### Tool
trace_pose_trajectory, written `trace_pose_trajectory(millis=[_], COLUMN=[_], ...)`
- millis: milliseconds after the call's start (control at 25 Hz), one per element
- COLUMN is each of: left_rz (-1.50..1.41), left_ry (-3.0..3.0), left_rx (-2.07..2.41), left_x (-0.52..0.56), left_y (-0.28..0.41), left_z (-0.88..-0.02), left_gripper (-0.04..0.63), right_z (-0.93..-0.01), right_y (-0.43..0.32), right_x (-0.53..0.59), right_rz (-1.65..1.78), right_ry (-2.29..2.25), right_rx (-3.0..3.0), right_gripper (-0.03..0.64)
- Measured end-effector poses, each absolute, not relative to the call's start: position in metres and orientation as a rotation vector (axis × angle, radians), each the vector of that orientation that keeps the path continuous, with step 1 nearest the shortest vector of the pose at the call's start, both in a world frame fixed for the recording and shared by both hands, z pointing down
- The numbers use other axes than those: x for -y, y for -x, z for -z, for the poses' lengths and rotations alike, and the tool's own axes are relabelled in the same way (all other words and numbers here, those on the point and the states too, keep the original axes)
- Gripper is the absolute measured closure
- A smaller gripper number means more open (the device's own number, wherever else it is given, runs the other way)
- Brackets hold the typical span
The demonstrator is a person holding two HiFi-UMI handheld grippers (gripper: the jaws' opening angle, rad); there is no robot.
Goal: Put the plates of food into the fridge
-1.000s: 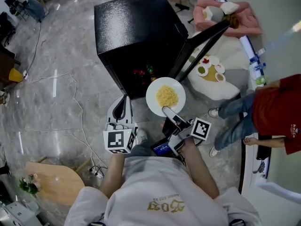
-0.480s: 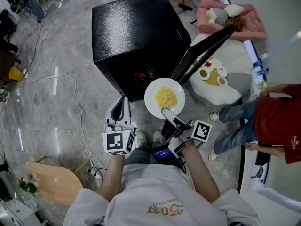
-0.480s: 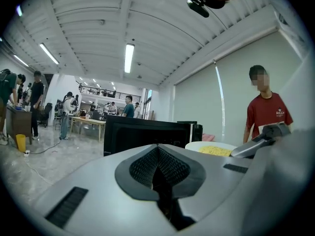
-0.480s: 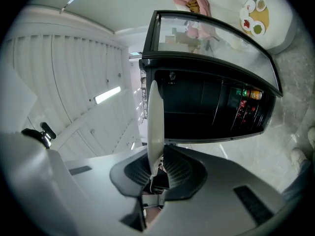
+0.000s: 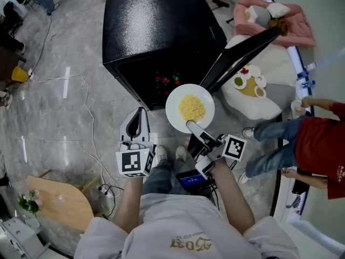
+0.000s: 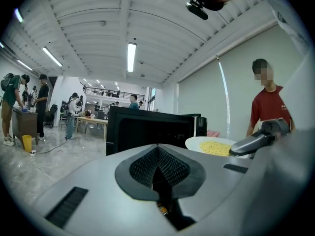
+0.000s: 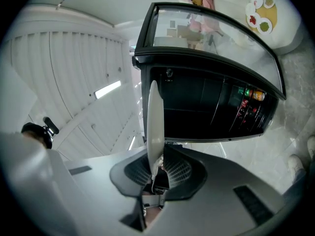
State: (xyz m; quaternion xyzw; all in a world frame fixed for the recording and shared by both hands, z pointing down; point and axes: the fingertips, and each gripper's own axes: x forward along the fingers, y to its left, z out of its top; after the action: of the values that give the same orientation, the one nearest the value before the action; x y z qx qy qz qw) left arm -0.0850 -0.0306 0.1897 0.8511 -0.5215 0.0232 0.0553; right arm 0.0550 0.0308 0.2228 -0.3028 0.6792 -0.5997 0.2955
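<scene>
A white plate of yellow noodles (image 5: 190,108) hangs level in front of the black fridge (image 5: 156,36), whose door (image 5: 240,58) stands open to the right. My right gripper (image 5: 191,125) is shut on the plate's near rim; in the right gripper view the plate (image 7: 154,127) shows edge-on between the jaws of that gripper (image 7: 156,167). Bottles (image 5: 167,81) sit inside the dark fridge. My left gripper (image 5: 138,121) is shut and holds nothing, left of the plate. In the left gripper view the closed left gripper (image 6: 158,157) points at the fridge (image 6: 147,129) with the plate (image 6: 212,145) at its right.
A white pouf (image 5: 252,99) with small dishes of food (image 5: 249,81) stands right of the fridge door. A person in a red shirt (image 5: 321,144) stands at the right. A cable (image 5: 89,123) runs over the marble floor at the left. A wooden stool (image 5: 56,204) is at lower left.
The plate and right gripper have drifted slightly right, staying in front of the fridge. The person in red has shifted. The left gripper has hardly moved.
</scene>
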Motion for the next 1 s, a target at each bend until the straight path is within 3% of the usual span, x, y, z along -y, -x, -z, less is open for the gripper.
trace_pose_trajectory(millis=[1000], left_rz=[-0.092], left_ry=[-2.518], left_rx=[1.661], left_x=[0.042], left_y=[0.089], left_z=[-0.257], left_gripper=[0.588], right_z=[-0.296], right_y=[-0.05], right_x=[-0.014], right_rz=[1.667], right_ry=[0.718], right_rx=[-1.809], right_gripper=[0.568])
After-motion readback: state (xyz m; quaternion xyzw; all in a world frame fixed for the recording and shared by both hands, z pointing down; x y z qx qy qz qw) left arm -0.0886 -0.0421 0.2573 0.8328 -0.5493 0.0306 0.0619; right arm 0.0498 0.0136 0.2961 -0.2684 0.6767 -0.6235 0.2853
